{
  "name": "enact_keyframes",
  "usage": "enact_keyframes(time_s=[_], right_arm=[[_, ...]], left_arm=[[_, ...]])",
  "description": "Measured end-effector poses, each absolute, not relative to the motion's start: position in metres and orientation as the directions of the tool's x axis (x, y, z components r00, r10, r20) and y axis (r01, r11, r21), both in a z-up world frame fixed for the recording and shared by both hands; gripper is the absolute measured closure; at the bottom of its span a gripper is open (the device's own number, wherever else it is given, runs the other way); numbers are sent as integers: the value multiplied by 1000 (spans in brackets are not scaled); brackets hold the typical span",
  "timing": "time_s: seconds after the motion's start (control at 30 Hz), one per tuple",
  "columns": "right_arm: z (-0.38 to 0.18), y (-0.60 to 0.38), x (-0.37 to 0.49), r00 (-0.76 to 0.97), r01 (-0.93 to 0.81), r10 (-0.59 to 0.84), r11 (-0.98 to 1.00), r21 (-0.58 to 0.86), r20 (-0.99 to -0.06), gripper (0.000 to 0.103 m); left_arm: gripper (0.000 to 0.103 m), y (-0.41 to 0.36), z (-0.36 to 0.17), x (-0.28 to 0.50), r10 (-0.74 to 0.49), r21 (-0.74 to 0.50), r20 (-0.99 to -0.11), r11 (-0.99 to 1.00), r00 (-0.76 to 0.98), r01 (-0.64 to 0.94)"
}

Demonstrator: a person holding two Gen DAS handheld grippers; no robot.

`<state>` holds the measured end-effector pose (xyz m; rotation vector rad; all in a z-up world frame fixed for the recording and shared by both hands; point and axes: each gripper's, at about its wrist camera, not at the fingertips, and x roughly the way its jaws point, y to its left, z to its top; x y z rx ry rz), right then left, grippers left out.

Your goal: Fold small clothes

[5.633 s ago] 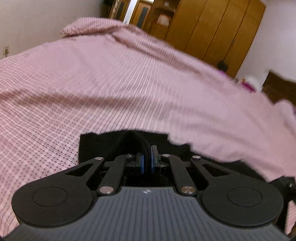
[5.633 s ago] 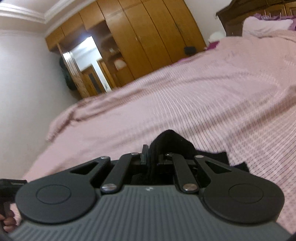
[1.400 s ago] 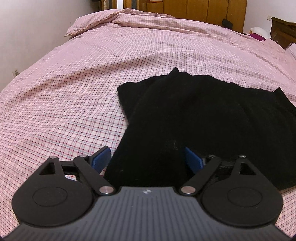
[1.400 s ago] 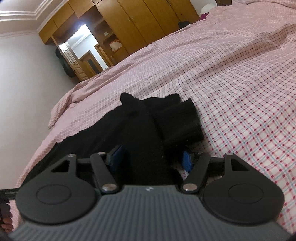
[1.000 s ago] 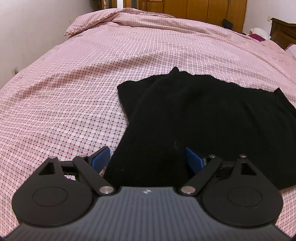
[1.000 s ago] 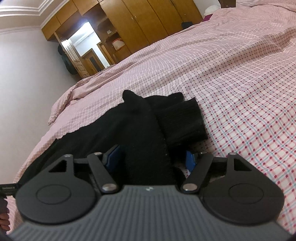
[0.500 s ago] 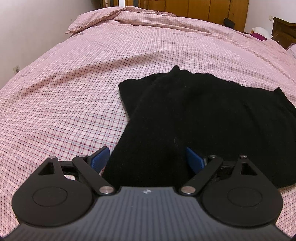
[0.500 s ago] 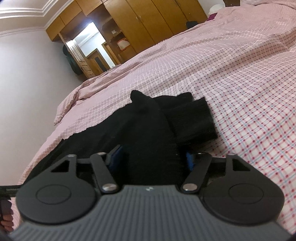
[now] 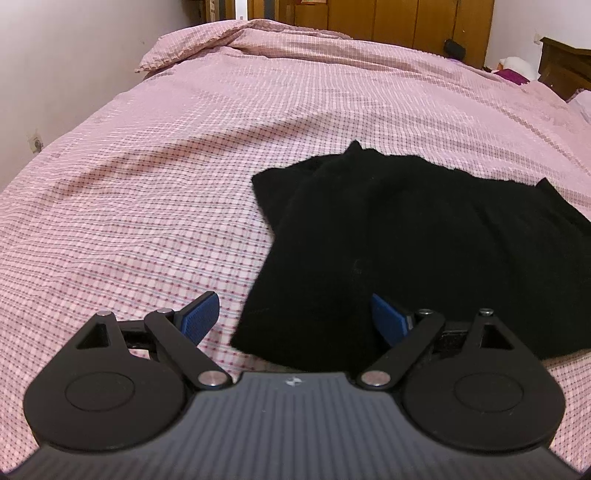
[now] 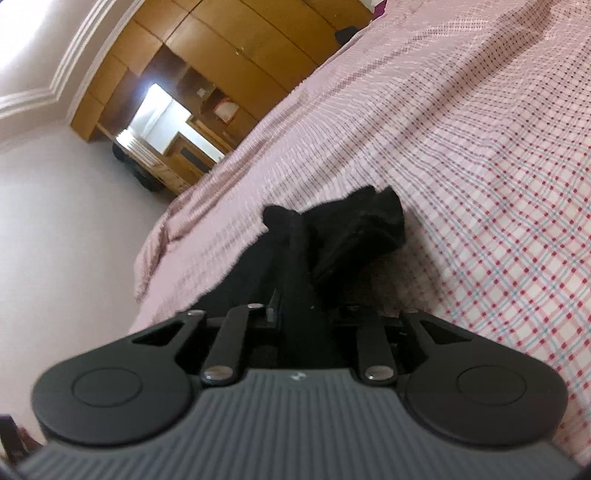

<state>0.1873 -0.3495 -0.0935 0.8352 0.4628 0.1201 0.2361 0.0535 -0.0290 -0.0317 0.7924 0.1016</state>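
A black knit garment (image 9: 413,236) lies partly folded on the pink checked bedspread (image 9: 147,184). My left gripper (image 9: 295,314) is open, its blue pads (image 9: 199,314) straddling the garment's near edge without holding it. In the right wrist view the same garment (image 10: 354,229) is bunched and lifted at its near edge. My right gripper (image 10: 303,314) is shut on a fold of the black cloth, which rises between the jaws and hides the pads. The view is tilted.
The bed stretches far ahead with a pillow bulge (image 9: 207,44) at its far left corner. Wooden wardrobes (image 9: 388,22) stand beyond the bed, and a white wall (image 9: 55,55) runs along the left. A dark headboard (image 9: 561,74) is at far right.
My right gripper has closed on the garment's edge and tilted, lifting the cloth. My left gripper stays open and has pulled back slightly from the garment.
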Motion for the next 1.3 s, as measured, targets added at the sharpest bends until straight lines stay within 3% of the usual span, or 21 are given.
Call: enact_keyframes(time_s=[0.63,0.8,1.03,1.3], right_arm=[[8,-267,223,907,-62,329,723,688,-264,85],[36,-217,238,887,-145,377,776,614,-266,85],[42,-122,260,833,-254,433,852,458,-345,85],[-35,-45,291,718,-265,423,901,344,-553,85]], left_arm=[[11,99,-3,208,100,-20,-666,988,739,-152],[11,119,-2,201,109,-40,-660,983,743,-179],[11,148,-4,191,126,-57,-656,975,745,-215],[11,173,-14,182,138,-70,-673,966,727,-249]])
